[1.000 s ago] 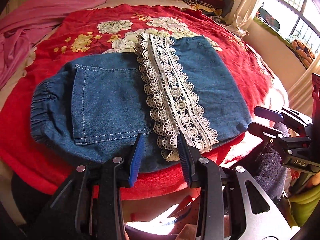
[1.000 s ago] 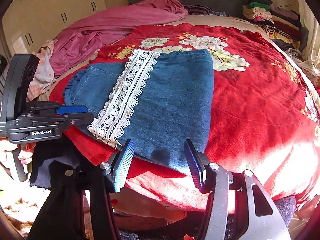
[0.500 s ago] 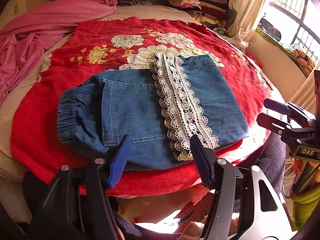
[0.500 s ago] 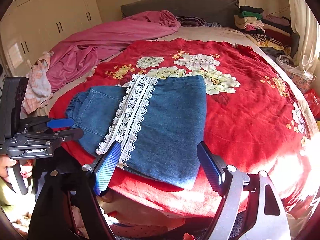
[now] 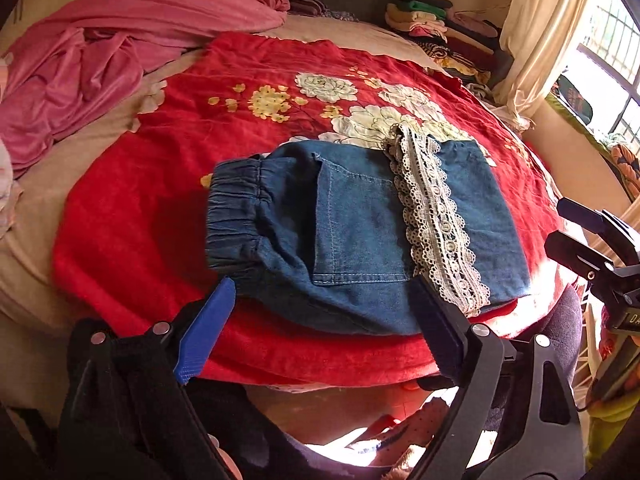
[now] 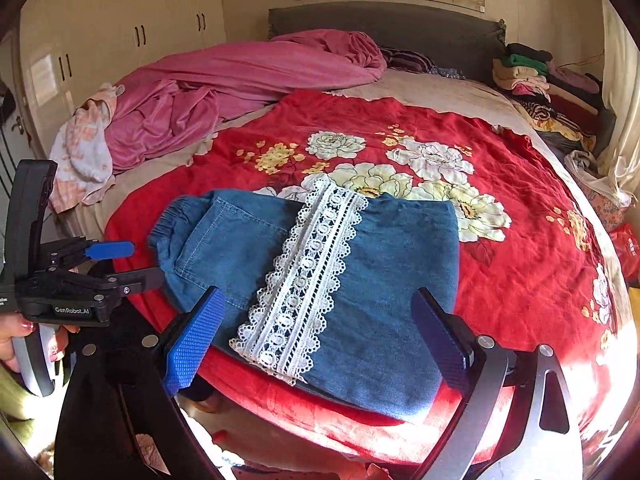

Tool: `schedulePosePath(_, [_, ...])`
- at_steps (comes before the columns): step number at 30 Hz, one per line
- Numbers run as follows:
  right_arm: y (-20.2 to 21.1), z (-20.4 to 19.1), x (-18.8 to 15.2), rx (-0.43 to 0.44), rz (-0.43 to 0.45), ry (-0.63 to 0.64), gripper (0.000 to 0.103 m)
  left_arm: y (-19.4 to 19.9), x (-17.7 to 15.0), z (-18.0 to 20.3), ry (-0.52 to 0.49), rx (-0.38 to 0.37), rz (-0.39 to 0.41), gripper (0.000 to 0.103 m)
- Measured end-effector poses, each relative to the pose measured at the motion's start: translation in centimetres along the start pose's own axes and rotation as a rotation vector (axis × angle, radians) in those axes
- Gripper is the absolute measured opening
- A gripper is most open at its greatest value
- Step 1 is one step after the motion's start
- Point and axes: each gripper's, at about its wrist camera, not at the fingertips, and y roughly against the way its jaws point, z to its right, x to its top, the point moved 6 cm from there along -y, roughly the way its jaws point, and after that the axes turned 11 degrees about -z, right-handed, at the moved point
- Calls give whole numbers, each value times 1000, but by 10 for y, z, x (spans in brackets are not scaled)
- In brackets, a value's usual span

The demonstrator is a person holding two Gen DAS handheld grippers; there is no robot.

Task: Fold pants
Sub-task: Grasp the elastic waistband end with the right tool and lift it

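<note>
Pants (image 5: pixel 360 232), one folded pair, one lace strip (image 5: pixel 432 216), two grippers spread

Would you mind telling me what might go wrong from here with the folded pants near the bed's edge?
The jeans lie close to the near edge of the red blanket, so a nudge could slide them off. The lace trim is openwork and might snag on a fingertip. Both the left gripper and right gripper are open, so nothing holds the fold.
</note>
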Motion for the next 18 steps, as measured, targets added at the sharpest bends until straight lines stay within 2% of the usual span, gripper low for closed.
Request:
schedulePosePath(4, [-14, -17, 21, 11, -9, 52, 94, -5, -4, -24, 63, -2, -5, 89])
schedulePosePath(8, [-30, -38, 43, 61, -25, 100, 94, -16, -10, -45, 119, -17, -28, 89])
schedulePosePath(13, [-59, -67, 70, 119, -72, 166, 95, -29, -18, -65, 186, -70, -47, 89])
schedulePosePath(16, [-81, -83, 84, 135, -111, 211, 95, -36, -18, -70, 222, -124, -53, 87])
schedulePosePath(18, [-96, -94, 93, 153, -140, 240, 95, -40, -16, -71, 237, -152, -50, 79])
